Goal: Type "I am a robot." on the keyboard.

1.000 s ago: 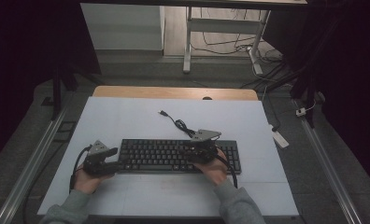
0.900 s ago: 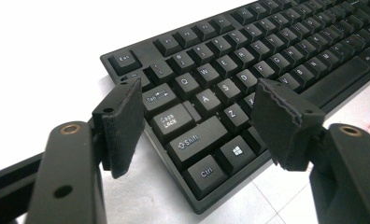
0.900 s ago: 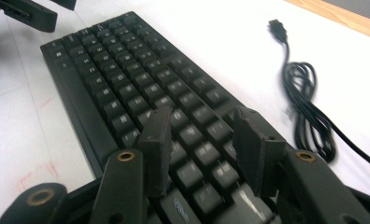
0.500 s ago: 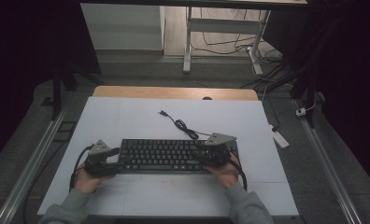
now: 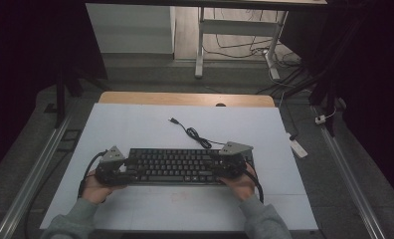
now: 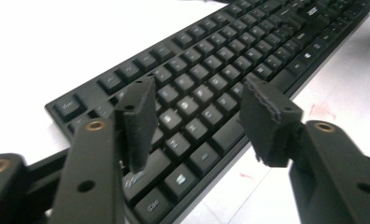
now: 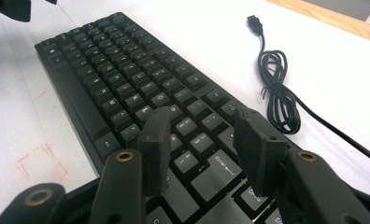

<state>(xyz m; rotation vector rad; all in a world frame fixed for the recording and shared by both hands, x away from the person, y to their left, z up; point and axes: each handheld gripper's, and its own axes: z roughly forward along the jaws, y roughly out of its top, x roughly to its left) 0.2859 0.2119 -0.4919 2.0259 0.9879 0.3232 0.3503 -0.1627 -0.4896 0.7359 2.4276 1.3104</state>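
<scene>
Lab: white table point(image 5: 135, 124), aluminium rails point(image 5: 31, 169), floor cables point(image 5: 245, 47).

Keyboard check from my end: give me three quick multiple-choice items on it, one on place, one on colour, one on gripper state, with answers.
1. Where does the keyboard's cable lie?
A. beyond the keyboard, on the white mat
B. under the keyboard
C. off the table

2. What colour is the keyboard?
A. white
B. black
C. red

3. How do the left gripper and right gripper stand?
A. both shut on the cable
B. one open, one shut
C. both open over the keys

Answers: 1 A, the high view shows its coil on the mat beyond the keys. 2 B, case and keys are black. 3 C, each gripper view shows a gap between the fingers, with nothing held.
</scene>
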